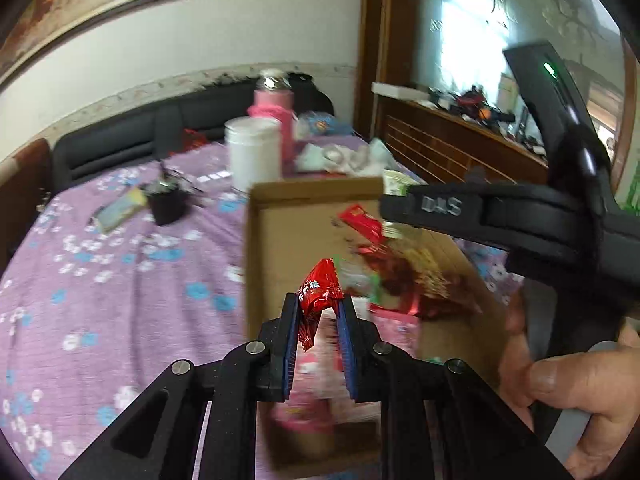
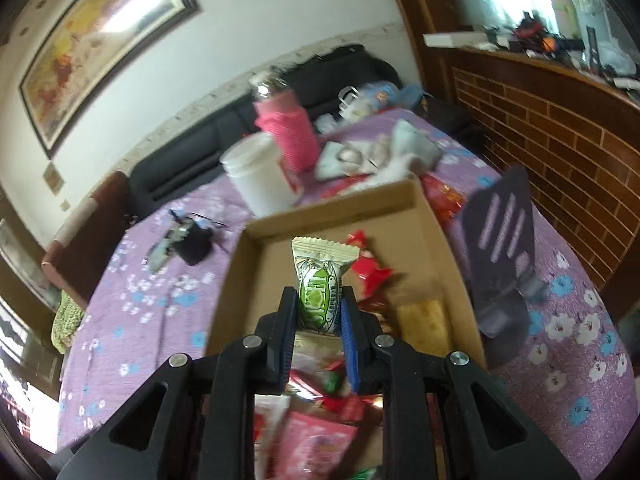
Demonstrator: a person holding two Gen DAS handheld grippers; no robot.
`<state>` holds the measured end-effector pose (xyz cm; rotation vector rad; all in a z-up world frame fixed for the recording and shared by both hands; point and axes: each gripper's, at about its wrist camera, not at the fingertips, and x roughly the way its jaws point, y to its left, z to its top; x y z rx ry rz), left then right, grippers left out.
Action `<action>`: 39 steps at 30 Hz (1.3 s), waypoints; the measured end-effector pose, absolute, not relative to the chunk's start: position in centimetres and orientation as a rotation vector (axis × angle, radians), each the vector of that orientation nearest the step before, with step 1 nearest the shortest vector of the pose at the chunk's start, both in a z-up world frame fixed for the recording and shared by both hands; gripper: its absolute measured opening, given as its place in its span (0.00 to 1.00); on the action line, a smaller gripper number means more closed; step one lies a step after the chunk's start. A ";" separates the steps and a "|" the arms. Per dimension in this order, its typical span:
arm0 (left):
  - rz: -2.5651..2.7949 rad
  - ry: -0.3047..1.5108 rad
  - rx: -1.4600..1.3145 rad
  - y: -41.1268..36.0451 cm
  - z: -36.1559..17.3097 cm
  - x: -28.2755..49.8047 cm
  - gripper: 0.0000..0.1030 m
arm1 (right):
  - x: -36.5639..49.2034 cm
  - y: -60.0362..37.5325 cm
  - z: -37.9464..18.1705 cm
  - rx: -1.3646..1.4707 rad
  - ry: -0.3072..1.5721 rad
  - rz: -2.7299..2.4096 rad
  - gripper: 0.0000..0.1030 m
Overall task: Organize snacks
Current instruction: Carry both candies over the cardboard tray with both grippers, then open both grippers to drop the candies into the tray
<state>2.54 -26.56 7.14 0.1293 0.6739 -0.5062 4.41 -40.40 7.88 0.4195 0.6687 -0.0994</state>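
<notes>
Left gripper (image 1: 319, 312) clamped on red candy wrapper (image 1: 318, 292); right gripper (image 2: 320, 308) clamped on green-white snack packet (image 2: 320, 280) (long axis upright). Cardboard box (image 2: 256, 232) directly below both, right further in.

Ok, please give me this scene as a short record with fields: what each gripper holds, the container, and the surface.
left gripper: shut on red candy wrapper, above the box
right gripper: shut on green-and-cream snack packet, above the box
container: open cardboard box, with mixed wrapped snacks inside
surface: purple floral cloth
behind the box: white jar, bottle in pink sleeve
</notes>
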 end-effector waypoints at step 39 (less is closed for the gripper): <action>-0.472 0.551 0.215 -27.5 4.6 -0.4 0.18 | 6.2 -38.1 5.4 0.298 0.782 -0.111 0.20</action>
